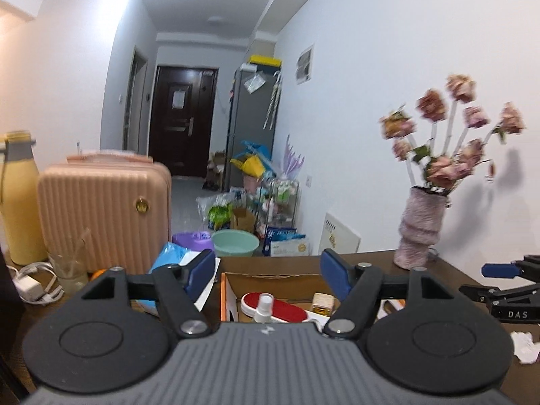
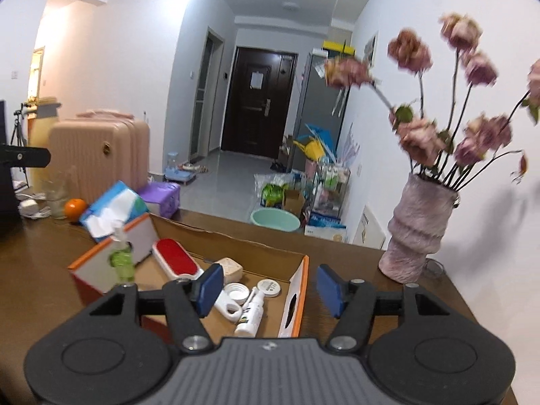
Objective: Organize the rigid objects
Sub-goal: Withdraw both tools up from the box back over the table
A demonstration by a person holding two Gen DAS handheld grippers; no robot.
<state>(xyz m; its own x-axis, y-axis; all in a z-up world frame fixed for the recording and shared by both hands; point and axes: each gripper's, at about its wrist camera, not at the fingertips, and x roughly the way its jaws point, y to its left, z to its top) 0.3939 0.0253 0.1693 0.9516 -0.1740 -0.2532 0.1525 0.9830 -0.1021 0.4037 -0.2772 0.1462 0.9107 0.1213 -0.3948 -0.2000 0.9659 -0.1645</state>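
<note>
An open cardboard box (image 2: 236,241) with orange-and-white flaps sits on the brown table. Inside it lie a red oval brush (image 2: 175,258), a white spray bottle (image 2: 251,317), a green spray bottle (image 2: 121,260), a white lid (image 2: 234,292), a round white timer (image 2: 268,287) and a beige plug (image 2: 229,268). My right gripper (image 2: 270,289) hovers above the box's near right corner, open, nothing between its blue pads. My left gripper (image 1: 268,271) hangs open over the box (image 1: 290,278) and the red brush (image 1: 273,307), holding nothing. The right gripper's blue fingertip (image 1: 499,270) shows at the left view's right edge.
A pink vase of dried flowers (image 2: 415,233) stands right of the box, near the wall. Left of the box are a tissue pack (image 2: 111,211), an orange (image 2: 75,208), a glass (image 1: 67,266), a white charger (image 1: 32,285), a yellow bottle (image 1: 20,199) and a pink suitcase (image 1: 104,216).
</note>
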